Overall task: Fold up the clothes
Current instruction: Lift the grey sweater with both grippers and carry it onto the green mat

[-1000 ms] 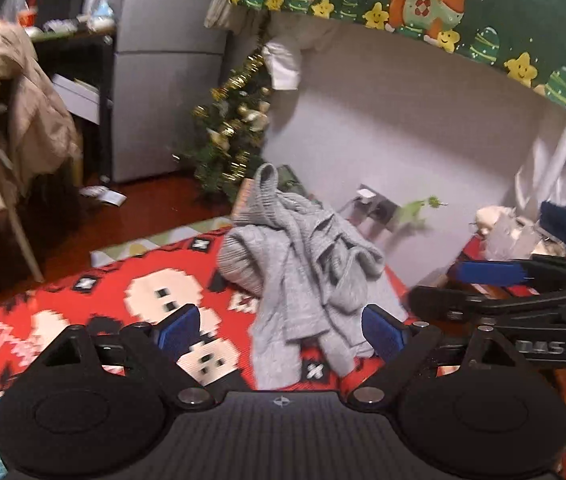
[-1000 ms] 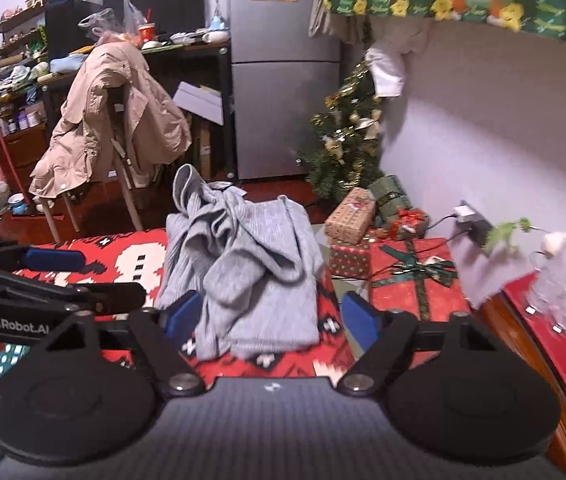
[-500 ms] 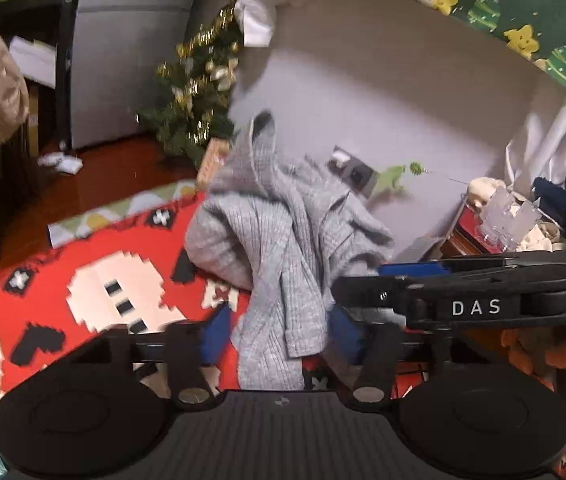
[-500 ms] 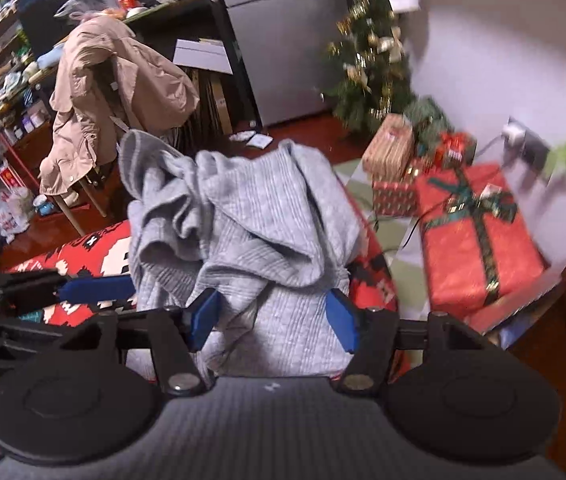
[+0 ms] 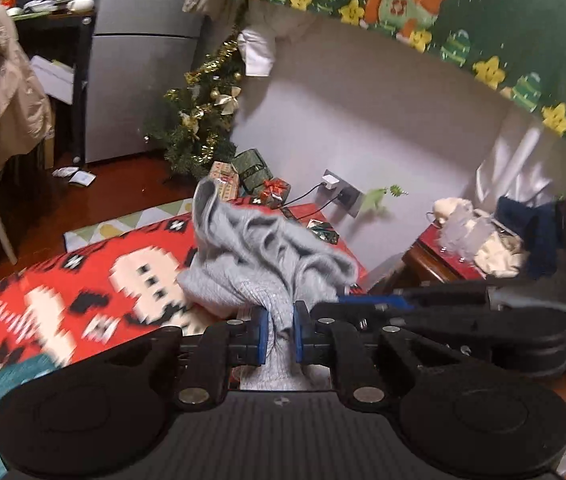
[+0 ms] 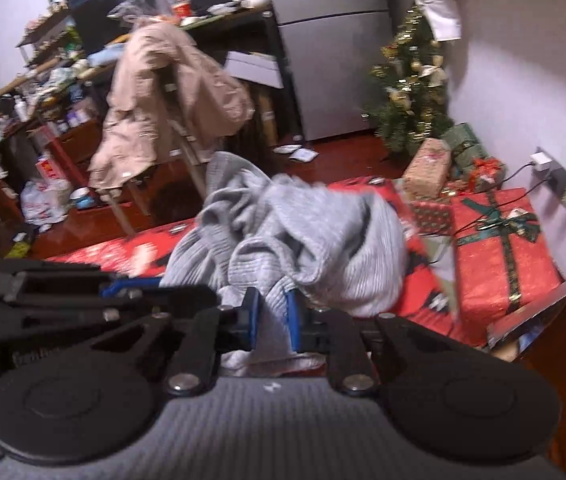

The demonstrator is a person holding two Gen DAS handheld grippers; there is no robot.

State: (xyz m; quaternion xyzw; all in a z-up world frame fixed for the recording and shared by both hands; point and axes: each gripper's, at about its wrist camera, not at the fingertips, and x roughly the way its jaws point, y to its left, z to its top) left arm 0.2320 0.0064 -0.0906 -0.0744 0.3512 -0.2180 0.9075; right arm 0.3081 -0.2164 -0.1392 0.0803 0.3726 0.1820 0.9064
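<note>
Since both grippers are clamped side by side on one bunched edge of the sweater (image 5: pixel 267 256), the step in hand, as I judge it, is to lift and spread it before any fold. The left gripper (image 5: pixel 278 334) has its blue pads shut on a twisted rope of knit; the right gripper (image 6: pixel 271 320) pinches a like strand just beside it. To do it well, raise both together, then draw them apart along the hem so the cloth hangs flat rather than knotted; a pull with the knit twisted could stretch it. The sweater is grey, ribbed and soft, heaped in loose folds on the red blanket (image 5: pixel 83 288), with one end standing up at its far side.
</note>
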